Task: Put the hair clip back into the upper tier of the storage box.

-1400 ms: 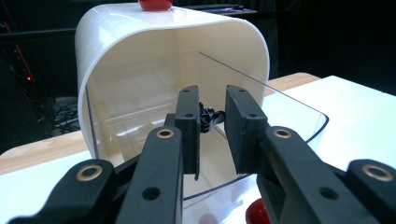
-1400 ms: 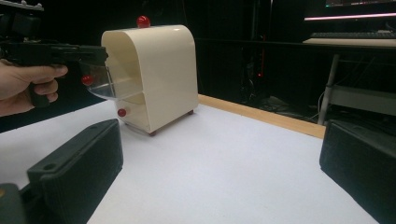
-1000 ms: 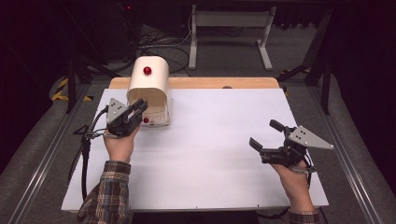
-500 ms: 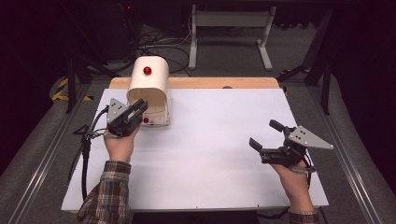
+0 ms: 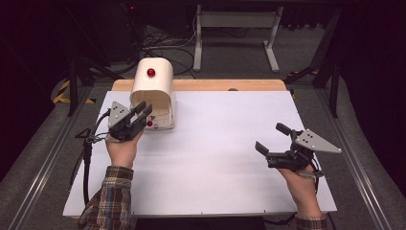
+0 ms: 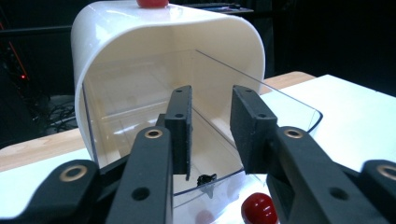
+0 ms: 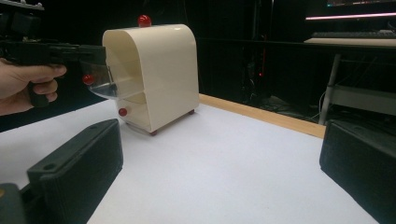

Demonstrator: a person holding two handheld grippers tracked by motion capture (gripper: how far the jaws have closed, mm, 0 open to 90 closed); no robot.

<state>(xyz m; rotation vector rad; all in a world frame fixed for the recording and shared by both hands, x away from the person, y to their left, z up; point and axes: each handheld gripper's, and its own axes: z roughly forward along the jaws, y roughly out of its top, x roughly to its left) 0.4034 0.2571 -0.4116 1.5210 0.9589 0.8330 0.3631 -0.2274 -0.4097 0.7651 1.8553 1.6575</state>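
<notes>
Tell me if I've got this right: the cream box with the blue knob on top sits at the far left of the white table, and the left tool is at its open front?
Nearly. The knob on top of the cream box is red, not blue, as the high view shows. The rest holds: the box sits far left on the white table, with the left tool at its open front.

High view: we're above person's side of white table [image 5: 225, 143], looking forward and down, far enough back to take in whole tabletop plus dark floor behind.

Left gripper view: we ride left gripper [image 6: 210, 135], super close, staring along jaws straight into open front of cream box [image 6: 140, 51].

Right gripper view: we sit low on right gripper [image 7: 219, 172], skimming across table, box well off.

All three views share that box; right gripper view also catches left gripper beside it.
</notes>
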